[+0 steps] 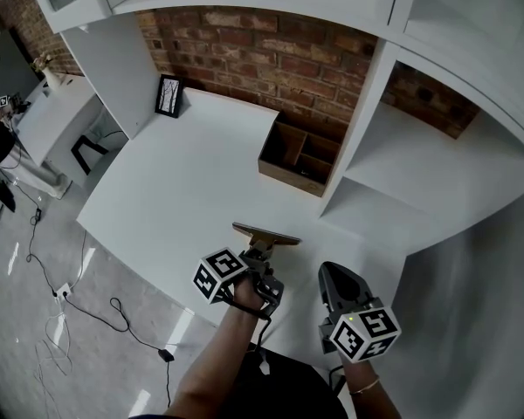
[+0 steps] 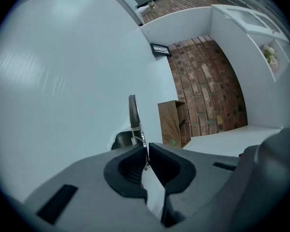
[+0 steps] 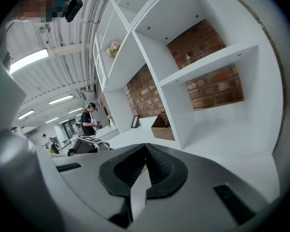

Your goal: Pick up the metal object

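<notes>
The metal object [image 1: 265, 235] is a thin flat strip with a small spring at its near end. It shows edge-on in the left gripper view as a metal object [image 2: 133, 115] sticking up out of the jaws. My left gripper [image 1: 260, 253] is shut on its lower end just above the white desk [image 1: 183, 182], near the front edge. In its own view the left gripper [image 2: 146, 153] has the strip pinched between both pads. My right gripper [image 1: 334, 271] hovers to the right of it, shut and empty; the right gripper [image 3: 146, 146] points toward the shelves.
A wooden organizer box [image 1: 301, 155] stands at the back against the brick wall, and a small picture frame [image 1: 168, 95] leans at the back left. A white shelf unit [image 1: 419, 147] rises on the right. Cables [image 1: 70, 304] lie on the floor left. A person [image 3: 88, 120] stands far off.
</notes>
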Action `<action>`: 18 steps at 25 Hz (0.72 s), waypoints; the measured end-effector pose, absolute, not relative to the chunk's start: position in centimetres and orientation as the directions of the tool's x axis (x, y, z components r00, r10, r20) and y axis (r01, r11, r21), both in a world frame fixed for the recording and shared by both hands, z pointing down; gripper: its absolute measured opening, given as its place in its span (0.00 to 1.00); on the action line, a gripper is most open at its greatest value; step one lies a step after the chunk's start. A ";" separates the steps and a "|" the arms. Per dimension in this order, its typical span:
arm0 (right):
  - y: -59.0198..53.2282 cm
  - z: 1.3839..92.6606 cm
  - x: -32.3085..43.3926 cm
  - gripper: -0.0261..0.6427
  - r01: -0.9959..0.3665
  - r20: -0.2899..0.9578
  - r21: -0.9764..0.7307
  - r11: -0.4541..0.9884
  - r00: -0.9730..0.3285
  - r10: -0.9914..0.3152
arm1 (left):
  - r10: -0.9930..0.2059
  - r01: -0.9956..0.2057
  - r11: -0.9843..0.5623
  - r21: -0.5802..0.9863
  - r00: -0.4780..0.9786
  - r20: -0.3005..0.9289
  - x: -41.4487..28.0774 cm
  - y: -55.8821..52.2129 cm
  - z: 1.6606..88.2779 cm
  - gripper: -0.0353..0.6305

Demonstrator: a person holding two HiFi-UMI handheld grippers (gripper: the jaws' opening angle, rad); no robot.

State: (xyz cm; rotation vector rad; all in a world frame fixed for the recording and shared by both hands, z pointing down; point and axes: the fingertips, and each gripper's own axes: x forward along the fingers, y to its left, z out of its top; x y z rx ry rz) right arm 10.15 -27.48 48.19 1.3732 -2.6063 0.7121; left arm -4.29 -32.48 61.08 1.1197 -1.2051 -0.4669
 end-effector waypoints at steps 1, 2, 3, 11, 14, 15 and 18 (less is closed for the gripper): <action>-27.5 48.2 10.2 0.05 -0.802 0.307 -0.354 0.480 -0.585 -0.751 | -0.797 -0.246 0.428 0.869 0.351 0.492 -4.2 -32.5 61.1 0.09; -27.5 48.2 10.3 0.05 -0.802 0.305 -0.355 0.481 -0.586 -0.751 | -0.797 -0.242 0.428 0.871 0.354 0.490 -4.2 -32.6 61.1 0.09; -27.5 48.1 10.3 0.05 -0.801 0.303 -0.355 0.482 -0.586 -0.751 | -0.796 -0.240 0.426 0.872 0.357 0.488 -4.1 -32.6 61.1 0.09; -27.4 47.5 10.3 0.05 -0.798 0.291 -0.346 0.493 -0.591 -0.752 | -0.811 -0.337 0.324 0.884 0.383 0.443 -4.3 -31.5 58.9 0.07; -27.4 47.4 10.2 0.05 -0.801 0.289 -0.336 0.496 -0.588 -0.755 | -0.821 -0.412 0.261 0.873 0.381 0.425 -5.0 -30.9 57.2 0.07; -27.4 47.3 10.1 0.05 -0.802 0.288 -0.331 0.497 -0.588 -0.756 | -0.824 -0.449 0.235 0.862 0.378 0.422 -5.3 -30.7 56.5 0.07; -27.2 47.0 9.7 0.05 -0.802 0.285 -0.315 0.507 -0.590 -0.756 | -0.833 -0.578 0.149 0.802 0.364 0.417 -6.2 -30.1 54.3 0.07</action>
